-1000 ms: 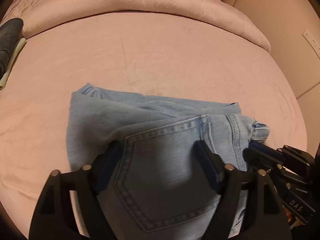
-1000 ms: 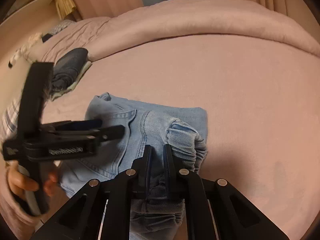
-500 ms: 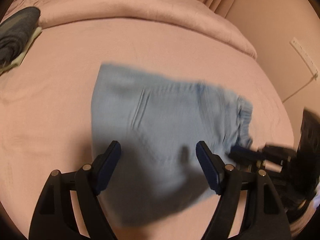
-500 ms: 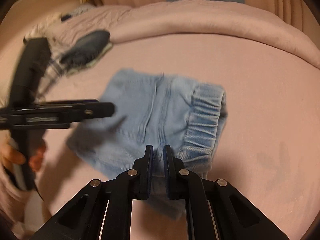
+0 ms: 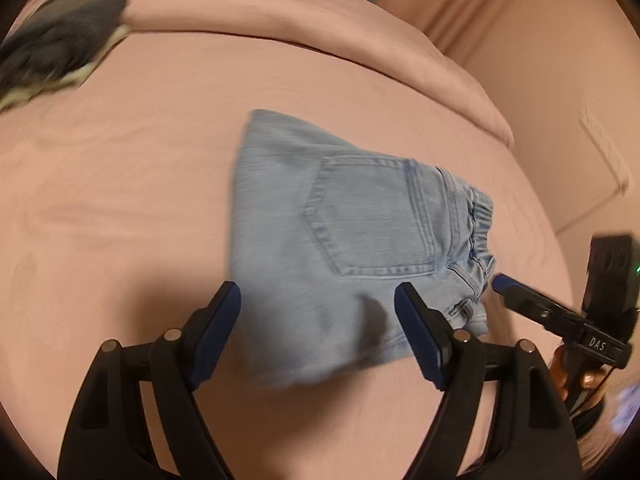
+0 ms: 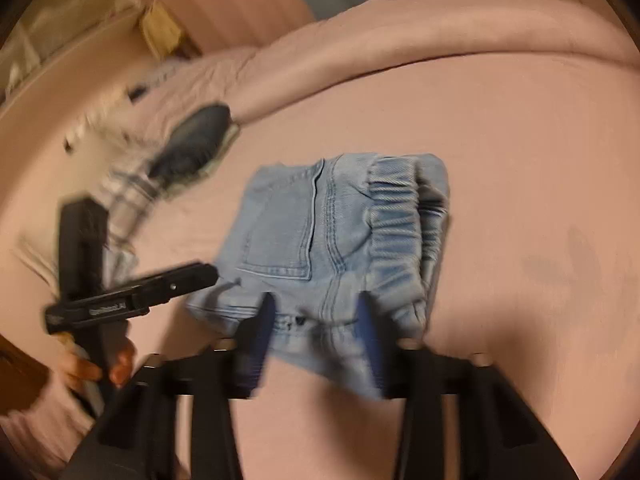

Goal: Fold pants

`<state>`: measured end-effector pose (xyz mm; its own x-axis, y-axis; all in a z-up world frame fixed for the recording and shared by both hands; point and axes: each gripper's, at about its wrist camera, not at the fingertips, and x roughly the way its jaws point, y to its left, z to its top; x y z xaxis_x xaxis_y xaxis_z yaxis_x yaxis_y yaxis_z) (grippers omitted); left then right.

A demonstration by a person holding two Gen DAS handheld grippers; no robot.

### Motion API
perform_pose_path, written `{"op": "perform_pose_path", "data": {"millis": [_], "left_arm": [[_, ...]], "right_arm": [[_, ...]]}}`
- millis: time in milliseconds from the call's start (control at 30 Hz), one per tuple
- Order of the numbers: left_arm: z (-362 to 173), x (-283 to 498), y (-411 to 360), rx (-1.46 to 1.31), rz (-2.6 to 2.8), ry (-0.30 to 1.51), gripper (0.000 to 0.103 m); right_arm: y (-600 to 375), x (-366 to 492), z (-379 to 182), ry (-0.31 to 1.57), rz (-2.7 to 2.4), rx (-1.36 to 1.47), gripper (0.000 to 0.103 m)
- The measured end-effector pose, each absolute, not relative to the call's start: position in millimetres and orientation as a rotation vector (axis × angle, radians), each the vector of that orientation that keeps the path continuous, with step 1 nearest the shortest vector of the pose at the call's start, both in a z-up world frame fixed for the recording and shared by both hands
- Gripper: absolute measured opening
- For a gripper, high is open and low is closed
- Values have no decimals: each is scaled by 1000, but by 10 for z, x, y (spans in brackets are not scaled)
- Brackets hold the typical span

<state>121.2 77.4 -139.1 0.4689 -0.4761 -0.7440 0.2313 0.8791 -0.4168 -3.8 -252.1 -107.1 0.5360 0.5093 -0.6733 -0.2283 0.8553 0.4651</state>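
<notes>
Left wrist view | pants (image 5: 352,232) folded small, mid-bed (image 5: 120,200) | left gripper (image 5: 318,320) wide, empty | right gripper (image 6: 316,340) wide, empty | soft, light denim, likely limp; grip thick elastic waistband at right edge

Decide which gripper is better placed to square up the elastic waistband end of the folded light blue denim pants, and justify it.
Right, probably. The right gripper, jaws open, frames the gathered waistband of the folded light blue denim pants. The left gripper, also open, faces the plain folded side, away from the waistband.
</notes>
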Motion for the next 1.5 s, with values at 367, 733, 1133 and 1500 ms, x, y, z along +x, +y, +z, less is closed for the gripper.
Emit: {"op": "perform_pose_path", "data": {"millis": [367, 733, 1133, 1500], "left_arm": [[-1629, 1044, 1284, -576, -436, 1086, 84], [-1681, 1356, 1174, -673, -520, 1138, 86], [-1732, 1666, 1005, -690, -577, 1155, 86], [-1743, 1840, 892, -679, -597, 1158, 86]], "right_arm": [[-3086, -22, -1476, 965, 414, 781, 70], [-2997, 250, -1593, 1017, 398, 810, 71], [-2996, 482, -1655, 1044, 435, 783, 71], [-2953, 617, -1662, 1046, 448, 767, 71]]}}
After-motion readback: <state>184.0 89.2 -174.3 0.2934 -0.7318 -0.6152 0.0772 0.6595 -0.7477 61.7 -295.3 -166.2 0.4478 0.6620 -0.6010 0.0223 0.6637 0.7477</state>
